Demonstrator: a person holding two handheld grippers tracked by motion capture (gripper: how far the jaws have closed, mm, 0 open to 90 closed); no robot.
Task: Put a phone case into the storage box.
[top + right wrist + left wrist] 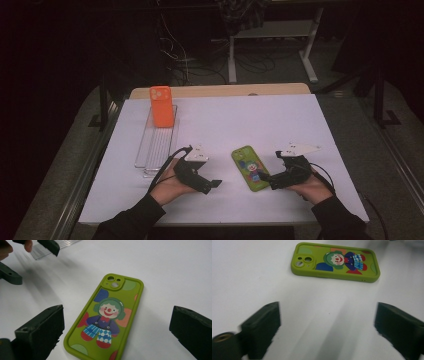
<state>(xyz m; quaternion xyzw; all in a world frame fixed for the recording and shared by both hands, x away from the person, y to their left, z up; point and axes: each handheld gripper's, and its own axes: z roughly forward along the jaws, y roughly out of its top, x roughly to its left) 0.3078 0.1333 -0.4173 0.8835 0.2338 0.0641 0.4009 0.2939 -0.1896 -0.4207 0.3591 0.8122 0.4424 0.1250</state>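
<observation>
The green clown-print phone case (250, 168) lies flat, back up, on the white table (280, 120), near the front edge and right of centre. The left gripper (216, 183) stands just left of it, jaws wide with nothing between them. The right gripper (263, 176) sits at the case's right side, jaws wide, not gripping. An orange phone case (161, 106) stands in a clear rack (156, 145) toward the table's back left corner.

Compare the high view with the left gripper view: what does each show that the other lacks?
High view alone: an orange case standing in a clear rack, the right gripper at the green case's near end, and both hands. Left gripper view alone: the left gripper close up, jaws wide with bare table between them. Both: the green clown case lying flat on the white table.
</observation>
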